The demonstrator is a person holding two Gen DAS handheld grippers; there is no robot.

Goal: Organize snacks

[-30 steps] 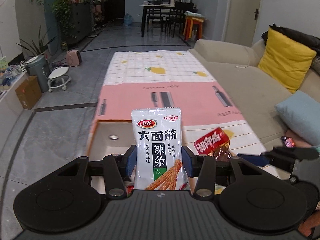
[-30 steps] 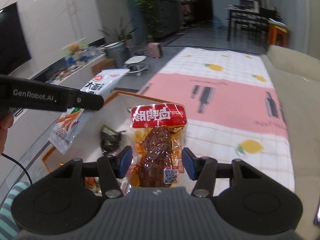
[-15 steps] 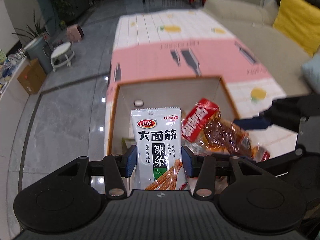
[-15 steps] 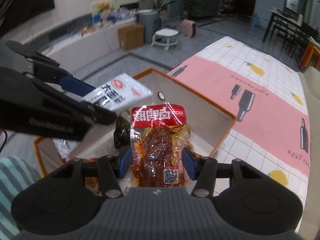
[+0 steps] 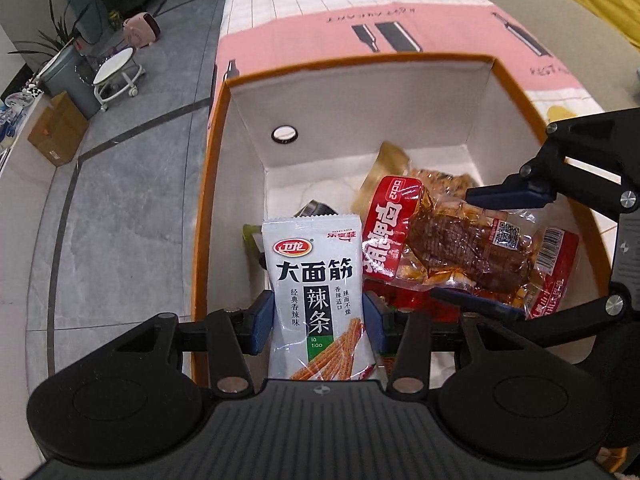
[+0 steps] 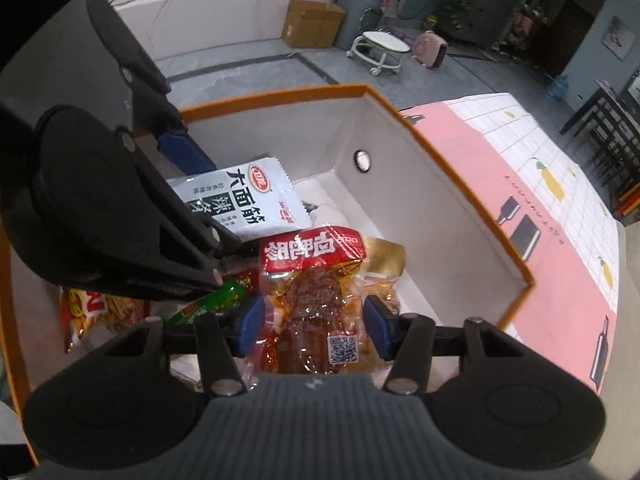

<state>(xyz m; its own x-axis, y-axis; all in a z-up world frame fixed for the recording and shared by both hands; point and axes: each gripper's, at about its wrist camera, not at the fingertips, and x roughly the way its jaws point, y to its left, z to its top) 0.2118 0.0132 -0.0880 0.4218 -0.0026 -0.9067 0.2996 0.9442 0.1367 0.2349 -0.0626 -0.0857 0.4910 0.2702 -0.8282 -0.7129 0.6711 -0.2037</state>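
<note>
Both claws hang over an open box, each with a snack packet clamped between its blue pads. Left claw (image 5: 319, 316) is closed on a white packet (image 5: 318, 300) printed with black characters and a picture of orange sticks; the packet stands upright between the pads, its top edge over the near left part of the box. Right claw (image 6: 313, 328) is closed on a clear packet of dark braised meat (image 6: 312, 304) with a red header strip and a small square code near its lower end. In the left wrist view this meat packet (image 5: 452, 244) lies tilted, its red header just beside the white packet, with the right claw (image 5: 486, 248) reaching in from the right.

The box (image 5: 400, 112) has an orange rim and white inner walls, with a round hole in its far wall. It sits on a table covered by a pink and white checked cloth (image 5: 420, 20) with lemon and bottle prints. Several snacks already lie on the box floor: a golden-brown wrapper (image 6: 384, 256) under the meat packet, a green packet (image 6: 216, 300) and a red and yellow bag (image 6: 96, 312) at the near left, and a dark wrapper (image 5: 314, 210) beyond the white packet. The far part of the floor shows bare white.
</note>
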